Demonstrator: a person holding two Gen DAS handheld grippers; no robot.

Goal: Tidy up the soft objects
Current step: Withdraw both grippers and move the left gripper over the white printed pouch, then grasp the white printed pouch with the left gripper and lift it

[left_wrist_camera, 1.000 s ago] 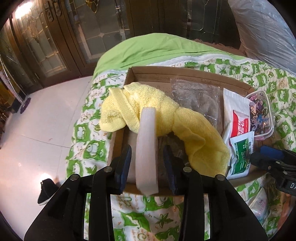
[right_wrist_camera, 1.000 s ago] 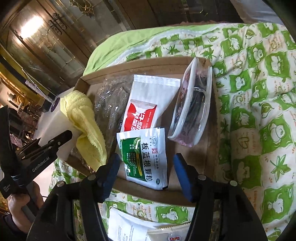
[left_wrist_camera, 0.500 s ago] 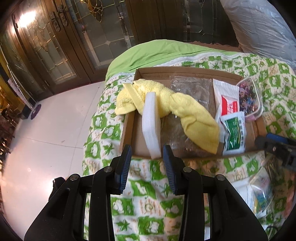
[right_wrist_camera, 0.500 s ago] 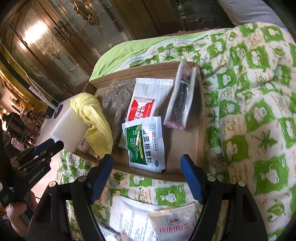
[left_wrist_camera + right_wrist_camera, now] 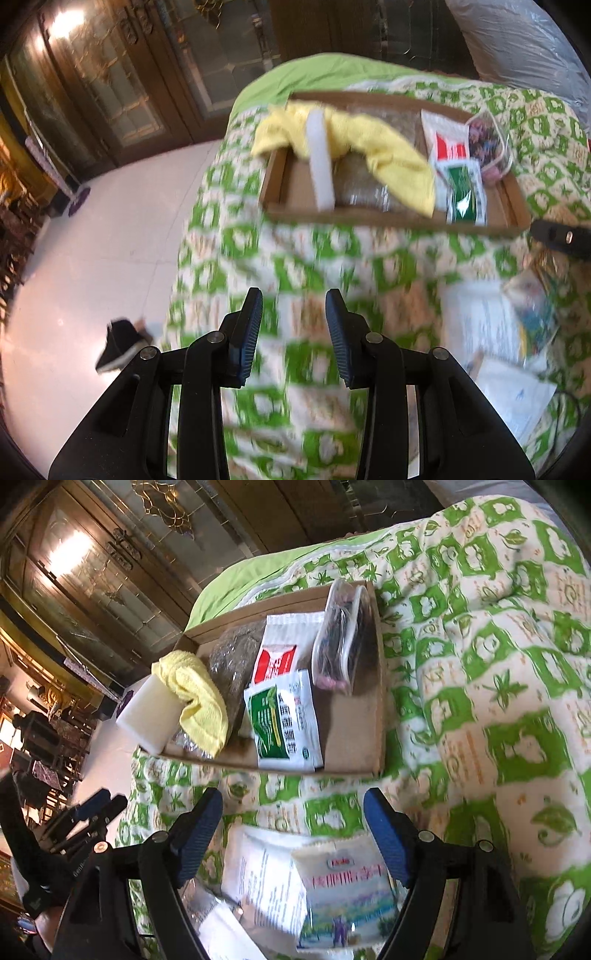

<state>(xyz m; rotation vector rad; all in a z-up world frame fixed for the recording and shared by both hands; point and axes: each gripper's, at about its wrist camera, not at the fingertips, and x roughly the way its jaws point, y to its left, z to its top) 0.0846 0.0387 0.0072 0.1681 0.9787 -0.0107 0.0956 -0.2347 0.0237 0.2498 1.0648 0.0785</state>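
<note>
A shallow cardboard tray (image 5: 391, 218) lies on a green-patterned quilt. In it stand a white foam block (image 5: 320, 162) on edge, a yellow towel (image 5: 380, 147), a clear bag of dark stuff (image 5: 236, 657), a red-and-white pouch (image 5: 275, 653), a green-and-white sachet (image 5: 282, 720) and a clear zip case (image 5: 340, 642). My left gripper (image 5: 293, 332) is open and empty, well back from the tray over the quilt. My right gripper (image 5: 293, 834) is open wide and empty, above loose white packets (image 5: 325, 882) near the tray's front edge (image 5: 280, 766).
The quilt's left edge drops to a pale tiled floor (image 5: 92, 258) with a black shoe (image 5: 118, 345). Dark wood-and-glass doors (image 5: 122, 85) stand behind. A plastic-wrapped bundle (image 5: 517, 40) lies at the far right. More packets (image 5: 509, 332) lie on the quilt at the right.
My left gripper has let go of the white foam block, left it standing in the tray, and drawn back. My right gripper has also drawn back from the tray and opened wider.
</note>
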